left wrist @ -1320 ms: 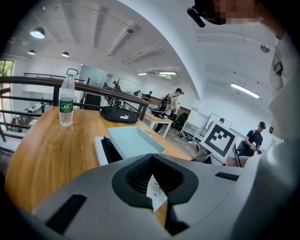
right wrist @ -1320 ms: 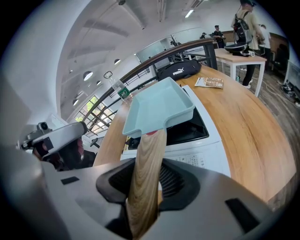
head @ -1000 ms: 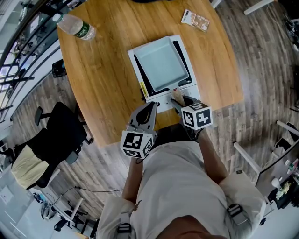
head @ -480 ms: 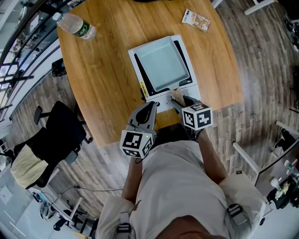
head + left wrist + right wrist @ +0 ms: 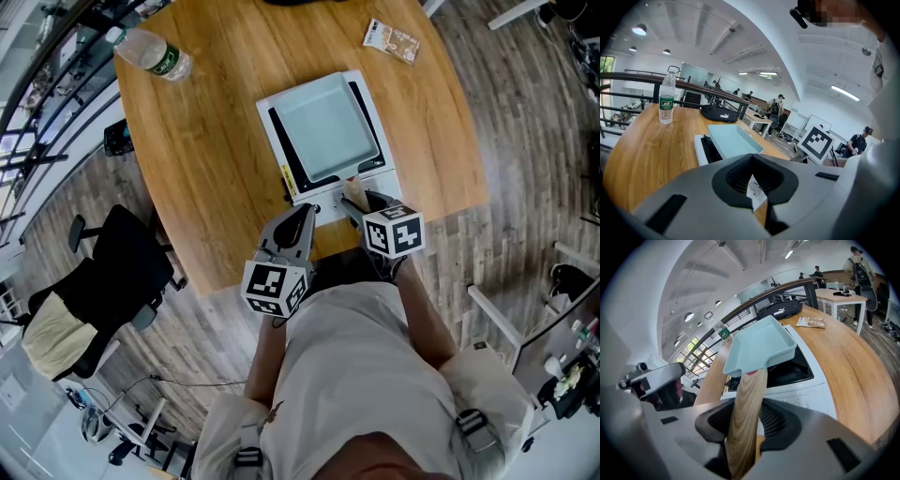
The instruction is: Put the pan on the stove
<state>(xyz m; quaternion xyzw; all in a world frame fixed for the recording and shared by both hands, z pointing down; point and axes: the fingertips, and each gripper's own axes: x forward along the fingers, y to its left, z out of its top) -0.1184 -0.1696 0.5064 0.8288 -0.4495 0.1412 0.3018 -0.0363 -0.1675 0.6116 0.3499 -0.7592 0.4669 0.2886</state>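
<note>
Right gripper view: right tool (image 5: 742, 430) clamps the wooden handle (image 5: 746, 404), pan (image 5: 759, 348) ahead over stove (image 5: 806, 386).

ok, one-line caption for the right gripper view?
Right gripper clamped on the wooden handle of a pale blue square pan, held over the white stove on a wooden table.

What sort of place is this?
Likely an open-plan office or lab, not a kitchen: a black office chair, a white work desk with a person standing by, and the white stove sits on a wooden table.
</note>
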